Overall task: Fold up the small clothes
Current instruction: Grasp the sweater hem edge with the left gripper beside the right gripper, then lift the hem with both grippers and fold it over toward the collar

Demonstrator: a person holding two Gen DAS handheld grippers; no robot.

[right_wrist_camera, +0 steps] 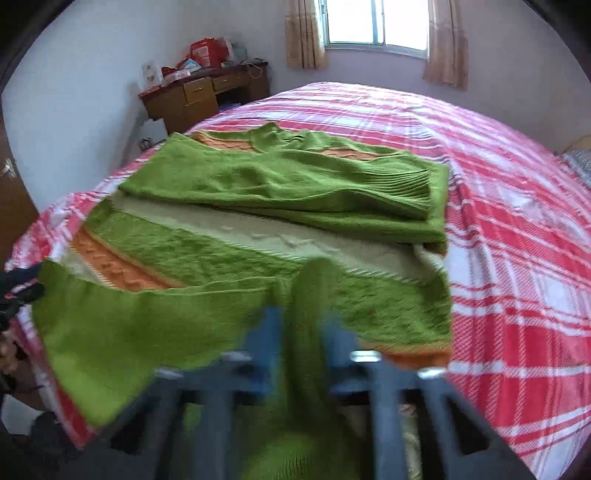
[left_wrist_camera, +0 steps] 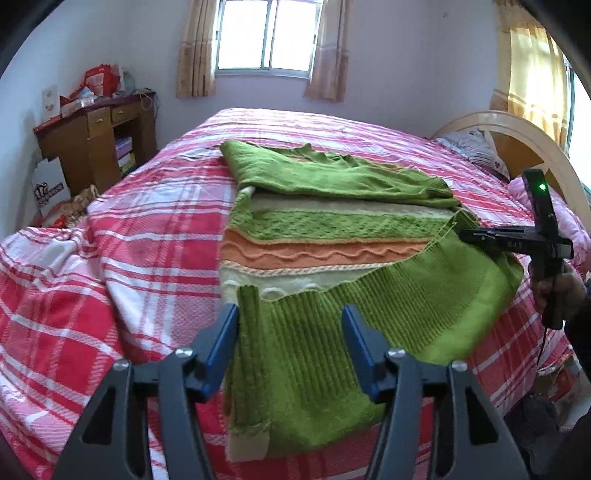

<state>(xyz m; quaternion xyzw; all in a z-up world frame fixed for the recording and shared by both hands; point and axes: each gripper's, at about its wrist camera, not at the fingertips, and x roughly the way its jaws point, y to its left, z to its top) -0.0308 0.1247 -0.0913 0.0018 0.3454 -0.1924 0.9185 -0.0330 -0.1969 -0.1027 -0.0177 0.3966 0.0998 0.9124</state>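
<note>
1. The green sweater (left_wrist_camera: 332, 229) lies spread on the bed (left_wrist_camera: 147, 221), whose cover is a red, pink and white plaid; the bed is the landmark for everything below.
2. The sweater is knitted in bands: plain green, cream, textured green, orange with a wavy line, cream again, then a ribbed green hem.
3. Its sleeves are folded across the upper body, on the side of the bed nearer the window (left_wrist_camera: 267, 35).
4. The ribbed hem is lifted off the bed at the near edge and turned up toward the sweater's middle.
5. The left gripper (left_wrist_camera: 290, 325) hovers over the hem near the bed's near edge, its blue fingers (left_wrist_camera: 221, 343) spread wide with nothing between them.
6. The right gripper (right_wrist_camera: 301, 325) is closed on a pinched ridge of the green hem, which rises between its blurred fingers.
7. In the left wrist view the right gripper shows at the hem's far corner, at the side of the bed toward the headboard (left_wrist_camera: 517, 140).
8. A wooden desk (left_wrist_camera: 96, 140) piled with clutter stands beyond the bed, against the wall beside the window.
9. A patterned pillow (left_wrist_camera: 476, 147) rests on the bed by the headboard.
</note>
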